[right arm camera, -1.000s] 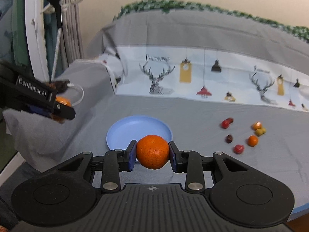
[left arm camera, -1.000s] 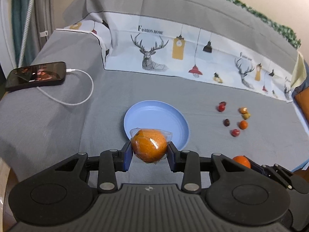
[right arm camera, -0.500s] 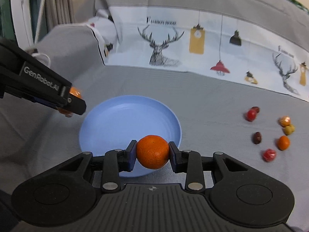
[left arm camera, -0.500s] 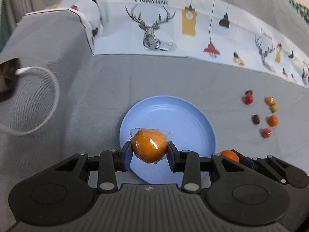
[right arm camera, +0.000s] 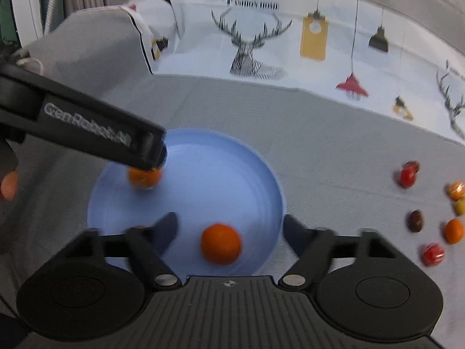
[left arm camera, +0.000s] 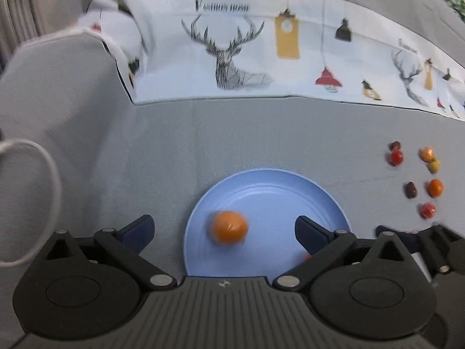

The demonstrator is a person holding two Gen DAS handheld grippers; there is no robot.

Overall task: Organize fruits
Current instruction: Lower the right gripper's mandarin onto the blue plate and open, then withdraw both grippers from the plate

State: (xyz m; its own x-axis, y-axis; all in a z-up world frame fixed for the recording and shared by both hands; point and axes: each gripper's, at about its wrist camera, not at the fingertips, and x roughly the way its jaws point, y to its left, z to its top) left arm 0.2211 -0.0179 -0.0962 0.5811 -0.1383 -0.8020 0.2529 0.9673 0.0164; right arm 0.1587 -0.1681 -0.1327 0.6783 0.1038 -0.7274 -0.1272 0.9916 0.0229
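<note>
both my jaws have just sprung apart; the wrapped orange and bare orange look, through blur, dropped onto the blue plate.

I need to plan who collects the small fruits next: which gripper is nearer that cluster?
Right. The right gripper is beside the small fruits; the left gripper is farther, across the plate.
</note>
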